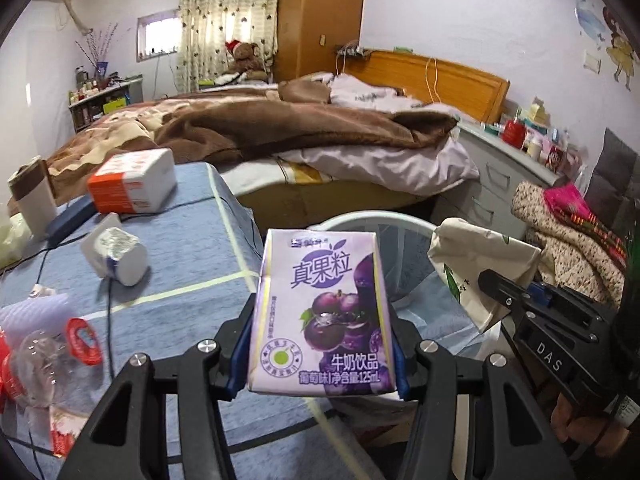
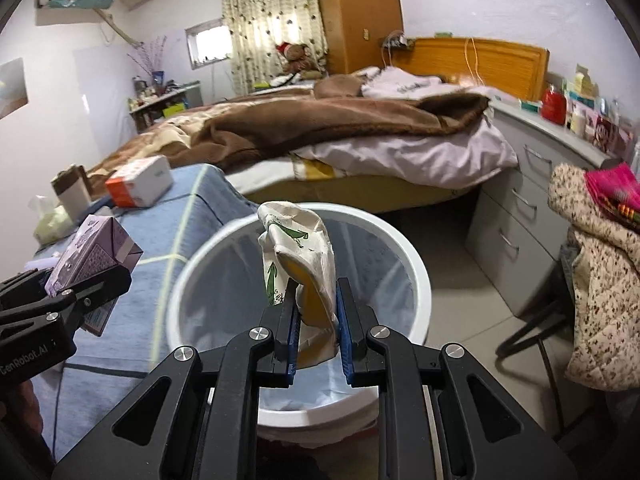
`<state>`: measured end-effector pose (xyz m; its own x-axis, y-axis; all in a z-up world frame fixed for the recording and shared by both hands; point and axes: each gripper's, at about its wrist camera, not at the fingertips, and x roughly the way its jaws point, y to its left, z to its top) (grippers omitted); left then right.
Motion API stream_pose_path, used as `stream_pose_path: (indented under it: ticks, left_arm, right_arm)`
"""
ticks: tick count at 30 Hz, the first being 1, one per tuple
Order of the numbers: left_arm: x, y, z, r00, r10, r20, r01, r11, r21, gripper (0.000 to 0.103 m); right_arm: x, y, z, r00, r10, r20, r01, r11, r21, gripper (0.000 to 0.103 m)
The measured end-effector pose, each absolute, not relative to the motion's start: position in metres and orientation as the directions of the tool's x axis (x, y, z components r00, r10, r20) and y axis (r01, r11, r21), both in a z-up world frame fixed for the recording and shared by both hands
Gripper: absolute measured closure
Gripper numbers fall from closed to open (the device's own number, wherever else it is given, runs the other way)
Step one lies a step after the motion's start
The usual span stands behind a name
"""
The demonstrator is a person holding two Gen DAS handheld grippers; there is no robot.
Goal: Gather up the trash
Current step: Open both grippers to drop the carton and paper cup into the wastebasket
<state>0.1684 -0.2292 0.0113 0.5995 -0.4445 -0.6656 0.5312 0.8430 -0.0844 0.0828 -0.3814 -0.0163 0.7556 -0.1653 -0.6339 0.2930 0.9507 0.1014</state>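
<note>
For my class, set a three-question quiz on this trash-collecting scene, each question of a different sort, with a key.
1. True or false: the left gripper is shut on a purple drink carton.
2. What does the right gripper hold? A) crumpled paper cup B) tissue box C) bottle
3. Fill in: the paper cup hangs over the white ____.

Key: 1 true; 2 A; 3 bin.
</note>
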Motion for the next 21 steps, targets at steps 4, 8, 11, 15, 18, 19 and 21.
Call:
stream_pose_path:
  ticks: [4,8,11,15,18,19,21]
  left_arm:
    - [0.176,-0.237,0.006,0.591,-0.447,-0.671,0.531,0.842,-0.093,0.047]
    - [0.187,-0.245,-0.001,0.562,-0.456,-0.690,0.535,0.837,-0.118,0.047]
    - [0.190,-0.249,-0.005,0.559,-0.451,-0.696,0.538,0.836,-0.110,0.043]
    - [0.189,-0.247,-0.005,0.561,-0.465,-0.685,0.537,0.834,-0.127,0.026]
    - [0.188,-0.244,-0.002,0.564,-0.468,-0.680,0.532,0.836,-0.134,0.026]
    - [0.187,-0.242,-0.001,0.570,-0.465,-0.678,0.528,0.839,-0.132,0.026]
    - [0.187,-0.239,0.000,0.577,-0.458,-0.676,0.521,0.844,-0.127,0.025]
  right_arm:
    - [0.087,-0.391,-0.025,0.730,-0.185,-0.658,0.319,0.944,0.089,0.086]
    - [0.094,-0.396,-0.030,0.707,-0.204,-0.677,0.338,0.939,0.070,0.085]
    - [0.096,-0.400,-0.035,0.688,-0.215,-0.693,0.355,0.933,0.063,0.085]
    - [0.098,-0.404,-0.037,0.681,-0.189,-0.708,0.348,0.933,0.086,0.079]
    - [0.097,-0.402,-0.038,0.672,-0.199,-0.713,0.355,0.932,0.074,0.074]
    - [0.095,-0.402,-0.038,0.673,-0.200,-0.712,0.356,0.932,0.074,0.068]
    - [0.095,-0.402,-0.036,0.679,-0.197,-0.707,0.354,0.932,0.080,0.052]
